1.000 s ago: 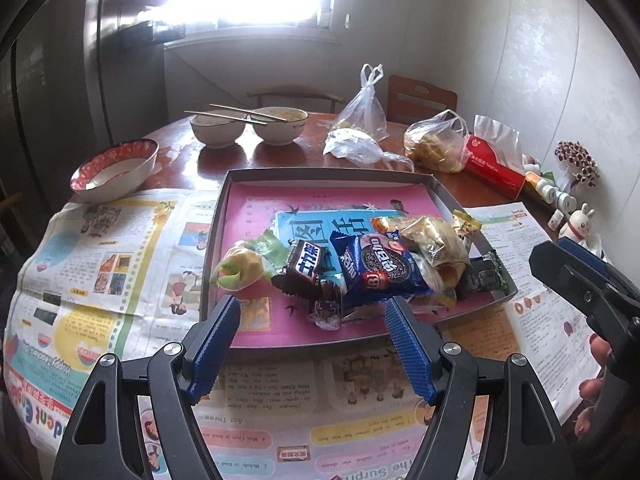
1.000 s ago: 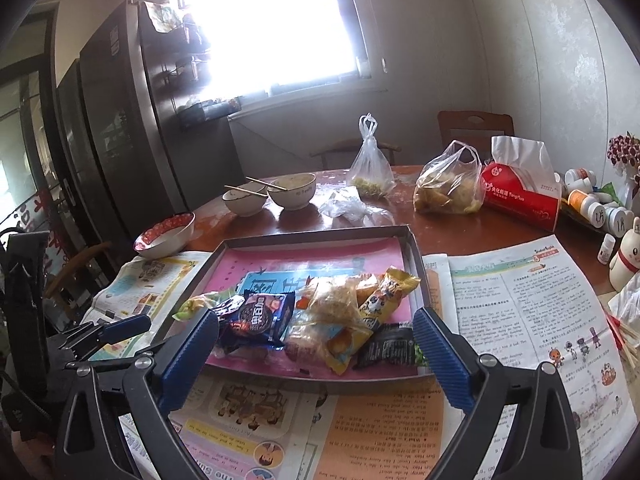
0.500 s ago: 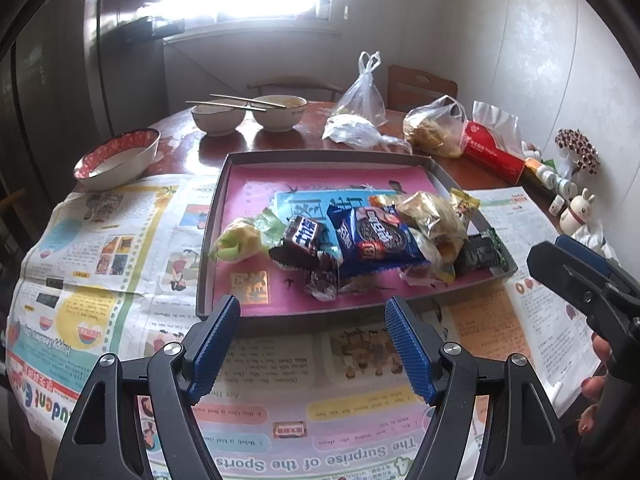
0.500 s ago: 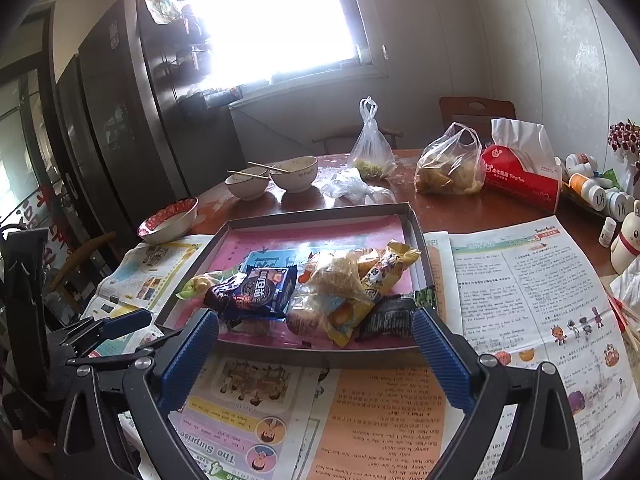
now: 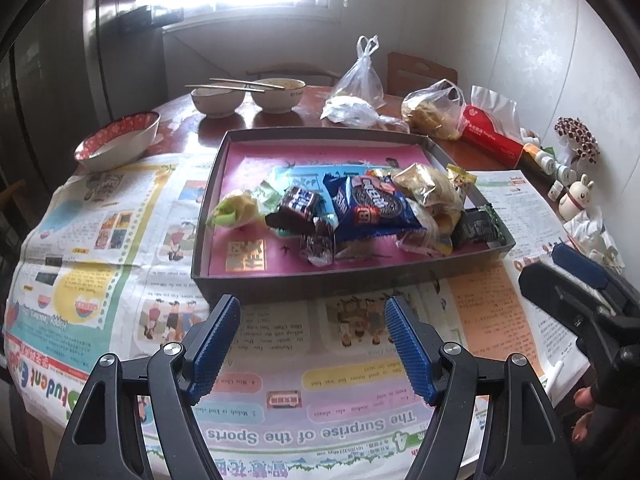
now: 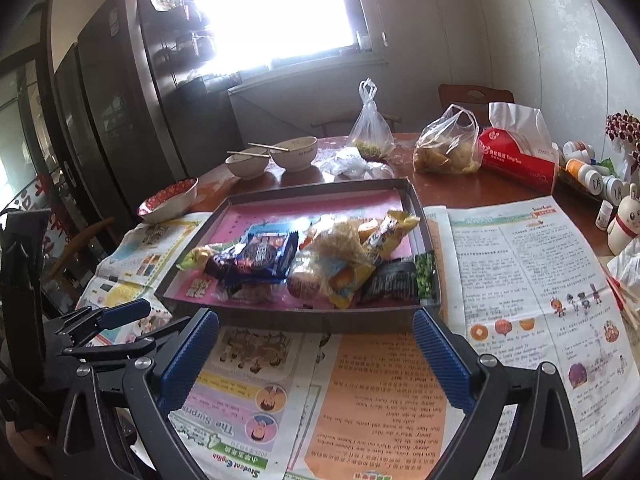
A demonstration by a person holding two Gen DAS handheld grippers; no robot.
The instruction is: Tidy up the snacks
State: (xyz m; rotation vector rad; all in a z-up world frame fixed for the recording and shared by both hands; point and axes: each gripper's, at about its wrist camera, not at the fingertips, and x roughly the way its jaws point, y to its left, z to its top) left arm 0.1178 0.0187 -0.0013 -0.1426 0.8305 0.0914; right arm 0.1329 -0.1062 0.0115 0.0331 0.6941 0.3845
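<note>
A shallow grey box with a pink floor [image 5: 256,148] [image 6: 320,210] sits on newspapers and holds a heap of snacks. Among them are a blue cookie pack [image 5: 374,206] [image 6: 264,256], a dark chocolate bar [image 5: 298,204], a green-yellow packet [image 5: 236,210], a golden crinkly bag [image 5: 428,188] [image 6: 340,242] and a black-green packet [image 5: 478,226] [image 6: 400,282]. My left gripper [image 5: 312,310] hangs open just before the box's near wall, nothing between its blue pads. My right gripper [image 6: 316,326] is open too, before the box's near right corner, and also shows at the right in the left wrist view [image 5: 576,276].
Behind the box stand two bowls with chopsticks [image 5: 248,96], a red-rimmed bowl [image 5: 118,140], plastic bags [image 5: 432,110] and a red tissue pack [image 5: 492,132]. Small bottles and a rabbit figure [image 5: 576,200] line the right edge. Newspapers [image 5: 100,232] cover the near table.
Both grippers have drawn back and sunk a little, so the box and snacks sit farther off and higher in both views. Nothing was taken hold of; the jaws stayed open.
</note>
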